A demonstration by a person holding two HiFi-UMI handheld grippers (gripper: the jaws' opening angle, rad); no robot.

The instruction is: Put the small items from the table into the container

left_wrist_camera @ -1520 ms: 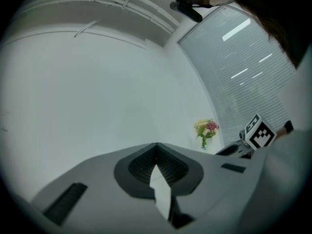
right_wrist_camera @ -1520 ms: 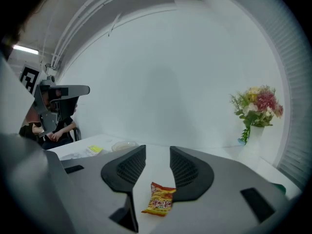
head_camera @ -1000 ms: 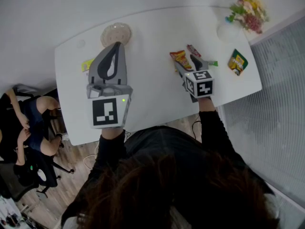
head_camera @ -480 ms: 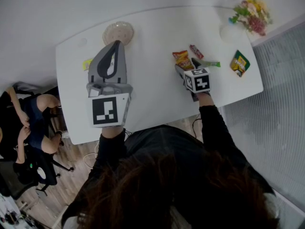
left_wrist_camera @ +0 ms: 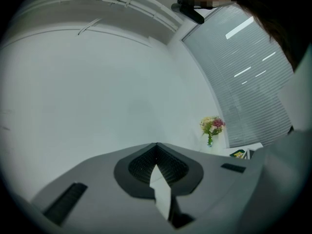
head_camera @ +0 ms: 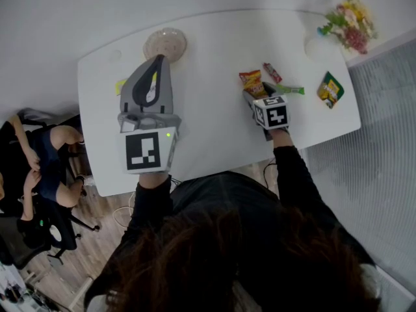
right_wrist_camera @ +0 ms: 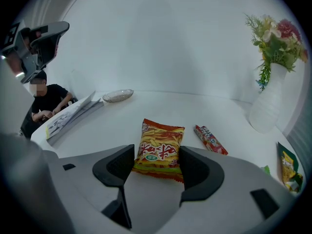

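An orange snack bag [head_camera: 250, 82] lies flat on the white table [head_camera: 208, 135], right of centre. My right gripper [head_camera: 258, 93] tilts down over its near end. In the right gripper view the bag [right_wrist_camera: 160, 147] lies between the two dark pads [right_wrist_camera: 116, 165]. The jaws of the right gripper [right_wrist_camera: 157, 167] are closing, but the bag still looks undented. A red bar [head_camera: 272, 72] and a green stick [head_camera: 290, 90] lie just beyond. The pale round bowl [head_camera: 164, 44] sits at the table's far edge. My left gripper [head_camera: 158, 58] is held high and level, its tips [left_wrist_camera: 156, 147] meeting on nothing.
A green packet [head_camera: 330, 88] lies at the right end of the table. Beside it stands a white vase of flowers [head_camera: 348, 19]. A yellow-green leaflet [head_camera: 120, 85] peeks out beside my left gripper. A seated person [head_camera: 39, 155] is off the table's left end.
My right gripper has sunk toward the table and now straddles the near end of the snack bag. The left gripper has stayed where it was.
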